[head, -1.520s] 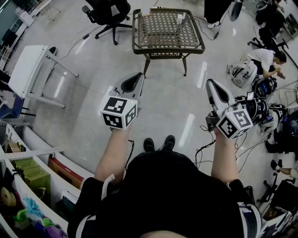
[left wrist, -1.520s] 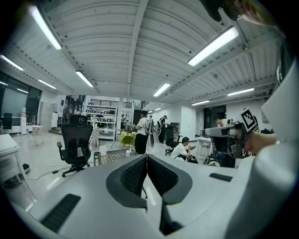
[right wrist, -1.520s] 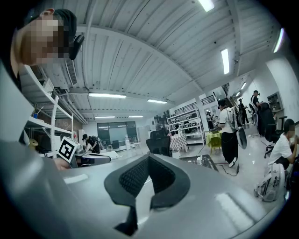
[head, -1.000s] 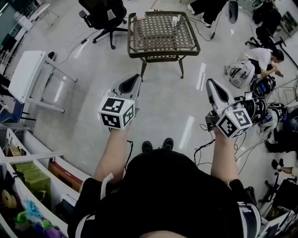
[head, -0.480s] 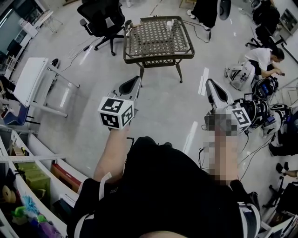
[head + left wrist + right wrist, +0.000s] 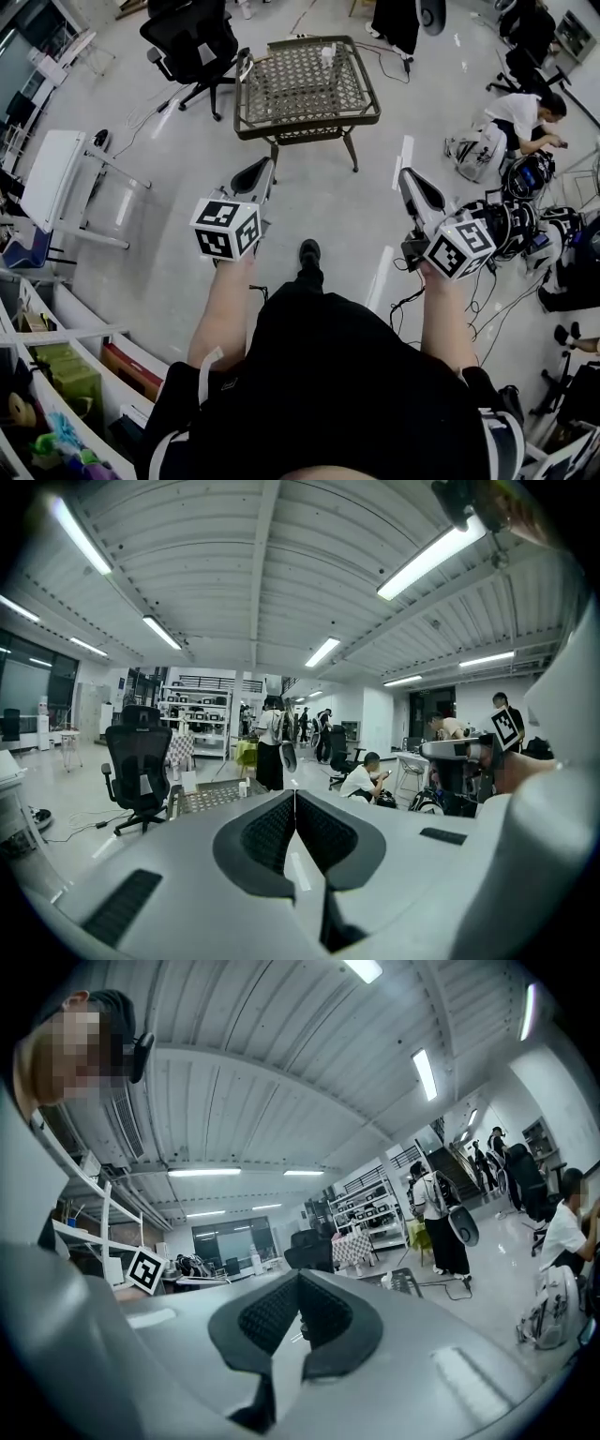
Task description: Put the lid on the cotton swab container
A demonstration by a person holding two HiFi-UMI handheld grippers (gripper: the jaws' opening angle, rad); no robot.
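A small white container (image 6: 328, 53) stands on the far side of a wicker table (image 6: 305, 111) some way ahead across the floor. I cannot make out a separate lid. The same container (image 6: 242, 788) shows just left of the jaws in the left gripper view, and small (image 6: 386, 1280) in the right gripper view. My left gripper (image 6: 266, 163) is held out level, pointing at the table, jaws shut and empty (image 6: 294, 794). My right gripper (image 6: 403, 174) is held alongside it; its jaws meet at the tip with nothing between them (image 6: 299, 1275). Both are well short of the table.
A black office chair (image 6: 192, 42) stands left of the table. A white folding table (image 6: 52, 173) is at the left, shelves (image 6: 56, 366) at lower left. A person (image 6: 520, 117) sits on the floor at right among bags and cables (image 6: 520, 230).
The person has stepped forward, one foot now ahead. Both grippers have been carried toward the wicker table, which has shifted left in the view. Jaws unchanged.
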